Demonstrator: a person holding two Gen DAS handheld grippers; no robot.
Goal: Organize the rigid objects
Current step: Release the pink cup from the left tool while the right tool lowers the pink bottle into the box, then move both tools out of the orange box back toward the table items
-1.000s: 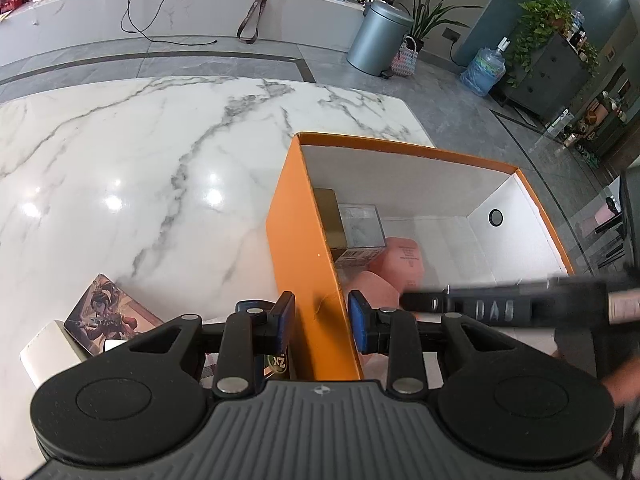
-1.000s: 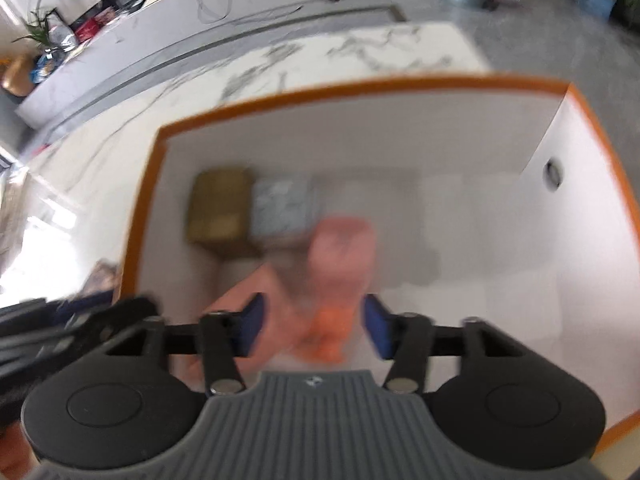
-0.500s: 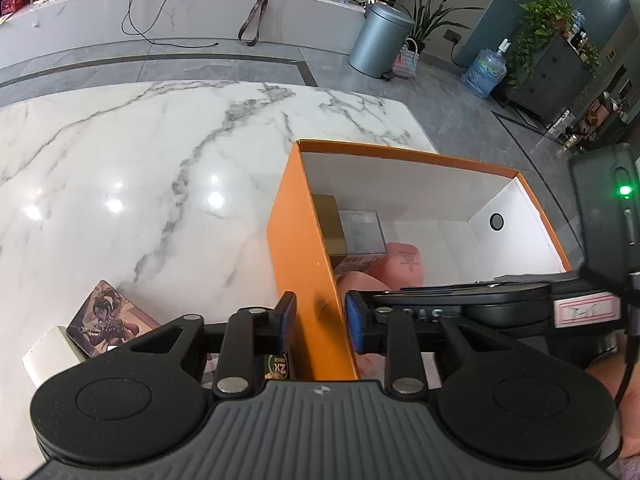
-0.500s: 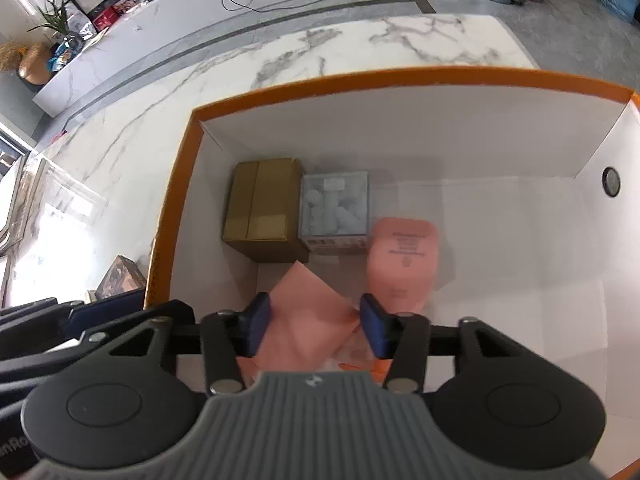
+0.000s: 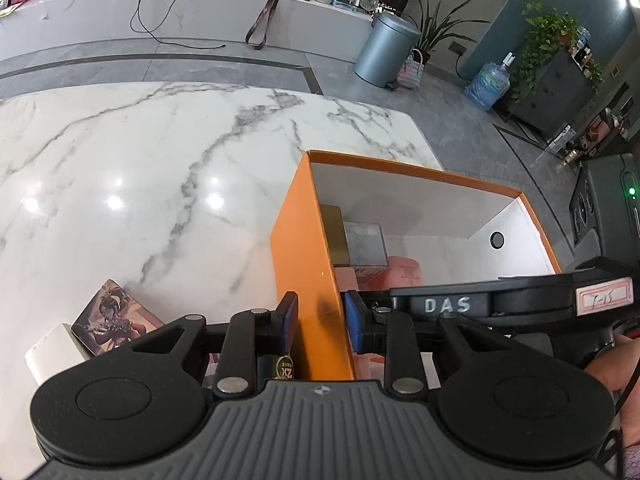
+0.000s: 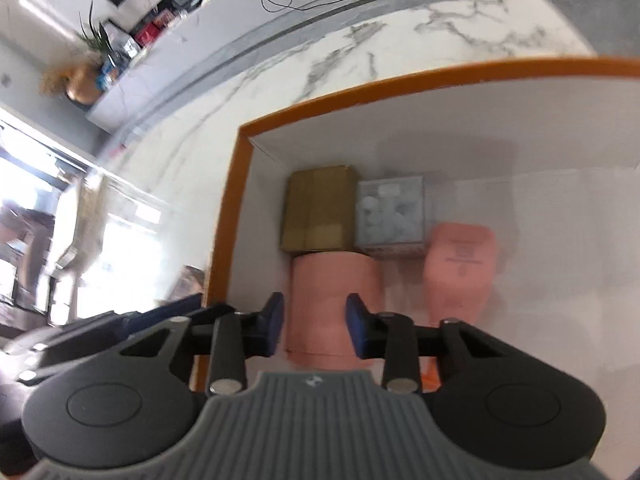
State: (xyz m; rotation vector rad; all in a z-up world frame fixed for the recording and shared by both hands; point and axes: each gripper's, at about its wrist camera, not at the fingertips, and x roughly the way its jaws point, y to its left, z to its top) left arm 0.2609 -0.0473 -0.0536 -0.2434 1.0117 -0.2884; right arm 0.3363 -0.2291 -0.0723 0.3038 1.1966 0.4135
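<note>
The left gripper (image 5: 320,320) is clamped on the near left wall of the orange box (image 5: 298,248), one pad outside and one inside. The right gripper (image 6: 315,330) hangs inside the box; its jaws have just been closing, with a pink box (image 6: 334,300) showing between the pads, but whether they press it I cannot tell. Farther in stand a brown carton (image 6: 318,208), a clear case (image 6: 390,210) and a second pink box (image 6: 460,264) to the right.

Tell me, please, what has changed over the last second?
The pink box, tilted earlier, now lies flat in the orange box next to the brown carton. The right tool let it go; its jaws have just been closing, gripping nothing. The left tool stays clamped on the orange box's wall.
</note>
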